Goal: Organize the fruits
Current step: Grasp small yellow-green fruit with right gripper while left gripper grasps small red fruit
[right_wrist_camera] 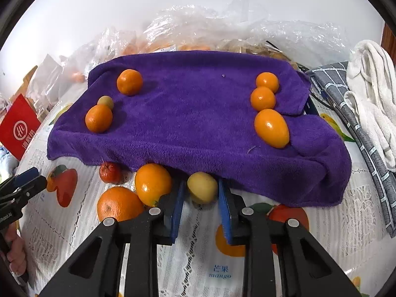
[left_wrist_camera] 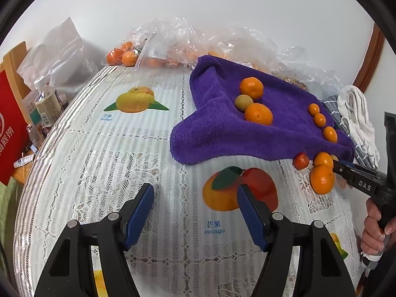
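The right gripper (right_wrist_camera: 201, 193) angles down toward the table's lace cloth (right_wrist_camera: 346, 222) at the near edge of the purple towel (right_wrist_camera: 188, 113), its blue pads clenched on a small yellow fruit (right_wrist_camera: 201, 189). Just left of it lie an orange kumquat (right_wrist_camera: 152, 183), a mandarin (right_wrist_camera: 118, 204) and a small red fruit (right_wrist_camera: 110, 172). The left gripper (left_wrist_camera: 195, 212) hangs tilted down over the printed cloth, jaws apart and holding nothing. A hand (left_wrist_camera: 376, 230) grips the right tool's handle.
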A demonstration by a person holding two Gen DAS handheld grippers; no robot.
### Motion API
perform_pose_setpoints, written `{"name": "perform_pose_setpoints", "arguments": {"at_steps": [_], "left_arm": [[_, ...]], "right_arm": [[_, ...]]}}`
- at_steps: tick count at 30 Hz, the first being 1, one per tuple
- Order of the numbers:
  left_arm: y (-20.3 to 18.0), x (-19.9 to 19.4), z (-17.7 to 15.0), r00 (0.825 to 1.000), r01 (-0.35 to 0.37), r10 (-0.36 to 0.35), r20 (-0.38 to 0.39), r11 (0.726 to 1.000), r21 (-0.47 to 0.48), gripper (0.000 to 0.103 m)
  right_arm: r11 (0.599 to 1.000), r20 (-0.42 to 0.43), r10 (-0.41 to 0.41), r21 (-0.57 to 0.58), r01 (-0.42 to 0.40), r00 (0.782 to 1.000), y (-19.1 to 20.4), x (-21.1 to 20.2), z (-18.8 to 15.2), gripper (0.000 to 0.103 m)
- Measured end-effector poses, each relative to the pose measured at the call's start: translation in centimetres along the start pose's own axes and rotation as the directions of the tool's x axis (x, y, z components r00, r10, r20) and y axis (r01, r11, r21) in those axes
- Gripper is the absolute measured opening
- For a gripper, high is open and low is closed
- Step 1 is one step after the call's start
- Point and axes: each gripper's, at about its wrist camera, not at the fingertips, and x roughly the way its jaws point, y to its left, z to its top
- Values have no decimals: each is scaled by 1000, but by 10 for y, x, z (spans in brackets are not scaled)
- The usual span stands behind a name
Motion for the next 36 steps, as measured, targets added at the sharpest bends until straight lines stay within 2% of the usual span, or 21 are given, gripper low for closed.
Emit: {"name": "perform_pose_setpoints", "arguments": {"at_steps": [2,5,9,12,14,16,19,22,30,36], "left_arm": [[-1,-3,0,1000,-3,3,0,1000,5,60],[-11,-6,-2,999,28,-27,-32,999,15,59],[-47,-10,1,999,51,-50,-21,995,87,57],[-72,-2,7,994,101,-97,-41,988,115,57],[-88,7,10,994,102,-95,-57,985,141,49],[-101,16,12,993,107,-97,-68,980,166,47],[-108,27,15,986,152,-140,-91,976,153,44],[-112,34,18,978,194,-182,-104,973,127,42],[-121,49,28,975,204,-191,-110,971,123,42],[-124,49,25,982,183,-173,-82,973,143,41]], "right_arm": [[1000,12,7,4,-7,1000,-5,-10,-4,27],[1000,30,-23,-15,24,999,-15,-26,-14,27],[998,30,-60,-17,60,998,-34,-33,-28,27],[998,17,-56,23,56,998,-52,-32,-36,27],[997,14,-66,44,65,998,-61,-32,-39,27],[996,21,-68,54,66,997,-66,-34,-40,27],[996,47,-60,69,56,997,-71,-37,-41,27],[997,36,-43,72,40,998,-73,-33,-43,27],[997,47,-79,23,78,996,-61,-32,-45,27],[997,47,-78,23,77,996,-62,-31,-45,28]]}}
